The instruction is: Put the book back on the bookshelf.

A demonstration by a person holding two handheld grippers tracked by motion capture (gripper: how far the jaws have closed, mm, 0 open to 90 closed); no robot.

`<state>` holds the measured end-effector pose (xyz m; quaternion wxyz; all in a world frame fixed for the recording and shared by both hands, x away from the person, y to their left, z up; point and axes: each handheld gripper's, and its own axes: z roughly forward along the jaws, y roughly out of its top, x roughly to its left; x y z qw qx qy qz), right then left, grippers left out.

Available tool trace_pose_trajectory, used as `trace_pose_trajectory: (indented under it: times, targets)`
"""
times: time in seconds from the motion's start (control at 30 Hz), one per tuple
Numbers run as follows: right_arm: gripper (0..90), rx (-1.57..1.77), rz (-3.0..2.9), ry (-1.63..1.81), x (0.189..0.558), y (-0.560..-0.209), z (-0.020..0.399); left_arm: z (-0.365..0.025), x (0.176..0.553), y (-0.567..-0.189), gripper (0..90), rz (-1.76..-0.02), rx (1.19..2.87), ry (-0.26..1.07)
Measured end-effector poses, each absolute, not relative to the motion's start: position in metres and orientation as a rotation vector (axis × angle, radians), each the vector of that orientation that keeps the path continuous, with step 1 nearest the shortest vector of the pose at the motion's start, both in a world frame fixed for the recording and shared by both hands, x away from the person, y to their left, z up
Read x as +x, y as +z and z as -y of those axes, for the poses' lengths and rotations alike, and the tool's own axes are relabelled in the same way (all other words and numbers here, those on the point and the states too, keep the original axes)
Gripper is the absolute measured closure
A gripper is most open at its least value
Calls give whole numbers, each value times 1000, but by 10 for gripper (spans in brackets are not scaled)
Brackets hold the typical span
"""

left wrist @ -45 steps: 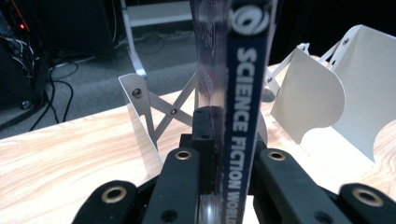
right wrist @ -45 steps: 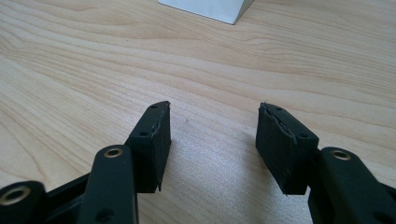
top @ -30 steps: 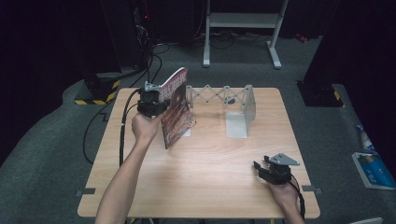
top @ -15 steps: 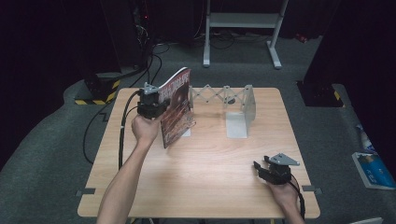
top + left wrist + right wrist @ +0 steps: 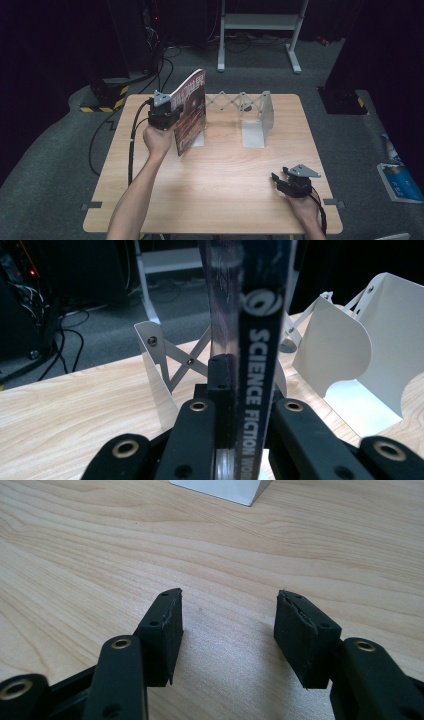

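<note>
Pale wood grain covers the tabletop (image 5: 220, 190), and over its far left part the left gripper (image 5: 172, 112) holds a magazine (image 5: 191, 112) upright. The person's left forearm reaches diagonally up from the bottom edge of the high view, the hand wrapped around the gripper's body from below, the cable looping down beside the wrist. In the left gripper view the jaws are clamped on the magazine's (image 5: 255, 355) spine, which rises straight between them with the words SCIENCE FICTION running along it. The magazine's lower edge is at the left plate of a white expanding book rack (image 5: 250, 117) that stands at the back of the tabletop. The right gripper (image 5: 285, 181) rests low at the near right corner, hand behind it, wrist bent inward; its jaws stand apart with bare wood between them.
</note>
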<state>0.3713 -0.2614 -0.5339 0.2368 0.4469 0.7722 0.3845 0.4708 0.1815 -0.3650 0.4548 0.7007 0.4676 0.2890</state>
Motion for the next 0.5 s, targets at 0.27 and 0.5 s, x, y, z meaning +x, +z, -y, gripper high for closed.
trace_pose_trajectory:
  times: [0.27, 0.5]
  targets:
    - [452, 1226, -2117, 1054, 371, -534, 261, -181, 470, -370, 841, -1152, 1710, 743]
    - [452, 1227, -2117, 1054, 371, -534, 261, -183, 471, -373, 837, -1154, 1718, 743]
